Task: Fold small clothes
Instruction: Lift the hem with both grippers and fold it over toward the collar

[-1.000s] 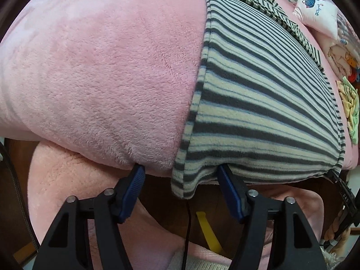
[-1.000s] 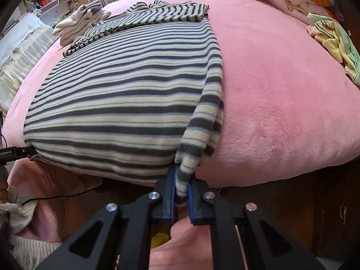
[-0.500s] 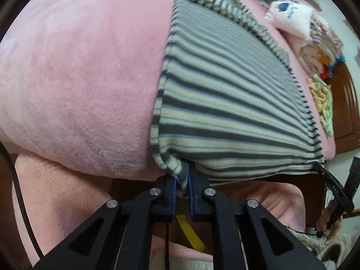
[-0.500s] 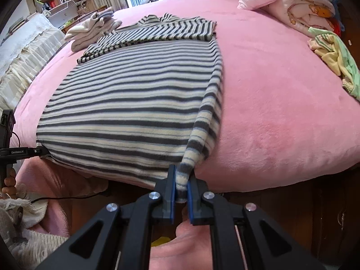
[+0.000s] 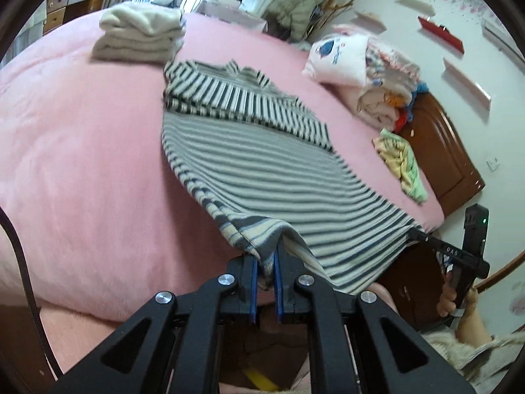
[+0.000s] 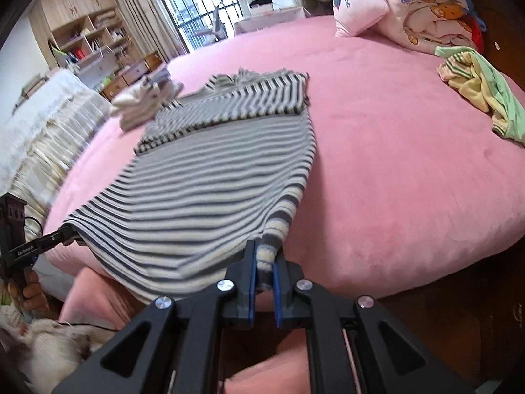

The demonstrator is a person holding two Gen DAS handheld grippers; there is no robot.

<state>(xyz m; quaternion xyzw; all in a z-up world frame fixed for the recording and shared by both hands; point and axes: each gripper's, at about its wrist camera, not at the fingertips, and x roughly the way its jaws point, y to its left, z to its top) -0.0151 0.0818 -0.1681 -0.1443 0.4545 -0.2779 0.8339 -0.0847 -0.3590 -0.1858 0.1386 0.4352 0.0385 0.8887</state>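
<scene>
Now-lifted striped shirt (image 5: 269, 177) hem, both grippers' fingers (image 5: 251, 282) (image 6: 251, 282) pinched tight on it.

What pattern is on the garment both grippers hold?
Grey and cream horizontal stripes on the knit garment, clearest in the right wrist view.

Bare pink bedspread (image 6: 393, 164) open right of striped garment (image 6: 203, 177), folded stack (image 5: 141, 32) blocking far-left corner, crumpled clothes (image 6: 475, 95) far right

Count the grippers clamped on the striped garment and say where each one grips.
2. The left gripper pinches the striped garment at its near left hem corner; the right gripper pinches the near right hem corner. Both jaws are shut on fabric.
</scene>
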